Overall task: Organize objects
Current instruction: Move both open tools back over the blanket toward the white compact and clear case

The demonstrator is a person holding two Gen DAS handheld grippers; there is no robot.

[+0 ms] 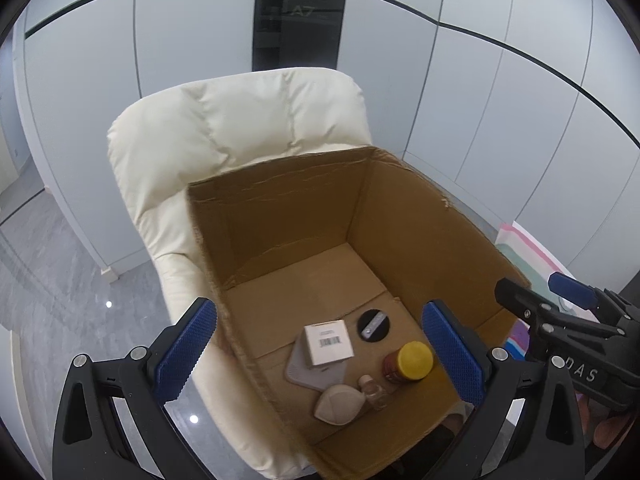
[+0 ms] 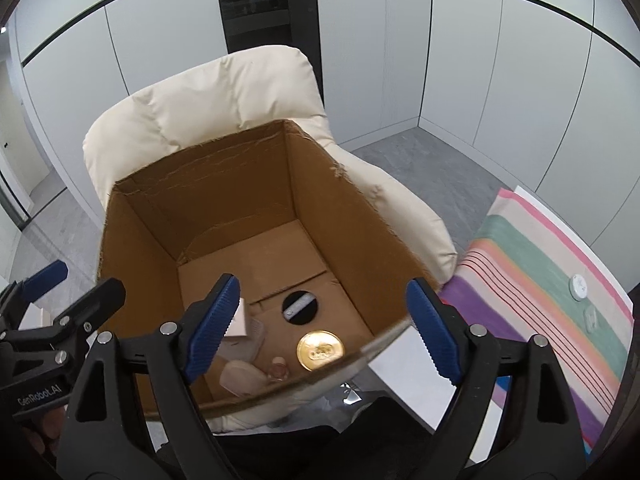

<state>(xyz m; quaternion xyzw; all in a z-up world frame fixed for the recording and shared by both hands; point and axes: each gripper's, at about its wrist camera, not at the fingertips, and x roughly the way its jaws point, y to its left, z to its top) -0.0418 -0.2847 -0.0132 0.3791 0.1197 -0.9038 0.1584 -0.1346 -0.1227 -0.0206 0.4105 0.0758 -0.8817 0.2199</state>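
Note:
An open cardboard box (image 1: pixel 280 216) (image 2: pixel 344 216) stands on a cream armchair. On its floor lie a white barcode box (image 1: pixel 329 341), a black round disc (image 1: pixel 373 325) (image 2: pixel 302 307), a yellow-lidded jar (image 1: pixel 409 361) (image 2: pixel 320 349), a small clear bottle (image 1: pixel 374 391) (image 2: pixel 279 369), a beige pouch (image 1: pixel 339 404) (image 2: pixel 240 380) and a grey flat piece (image 1: pixel 314 374). My left gripper (image 1: pixel 320 360) is open and empty above the box's near left wall. My right gripper (image 2: pixel 324 332) is open and empty above the box's near edge.
The cream armchair (image 1: pixel 224 136) (image 2: pixel 200 96) backs onto white wall panels. A striped cloth (image 2: pixel 552 292) (image 1: pixel 528 248) lies at the right with two small white round items (image 2: pixel 579 286) on it. Grey floor lies to the left.

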